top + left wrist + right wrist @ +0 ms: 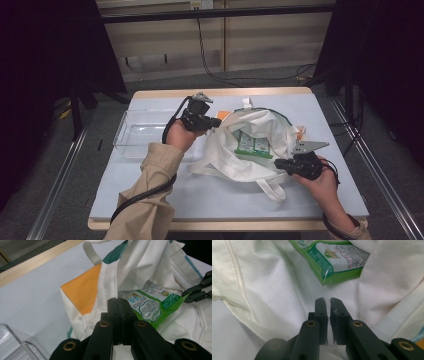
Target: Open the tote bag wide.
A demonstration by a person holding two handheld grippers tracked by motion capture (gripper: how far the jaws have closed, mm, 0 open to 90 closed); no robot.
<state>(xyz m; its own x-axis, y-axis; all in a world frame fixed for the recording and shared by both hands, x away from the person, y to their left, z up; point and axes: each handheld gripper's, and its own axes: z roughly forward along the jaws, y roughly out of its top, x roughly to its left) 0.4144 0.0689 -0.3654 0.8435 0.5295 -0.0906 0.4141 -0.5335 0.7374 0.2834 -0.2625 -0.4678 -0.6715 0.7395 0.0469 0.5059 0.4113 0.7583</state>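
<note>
In the middle of the frame, the white tote bag (250,145) lies on the desk (150,200) with each hand-held gripper, left (212,122) and right (280,163), clamped tight on its rim, so the green packets (253,145) look already in, leaving maybe the clear tray (135,132).

We see bag (252,145): matt woven cloth | packet (337,258) ahead of the tongs: glossy plastic film | tray (131,132): clear plastic
</note>
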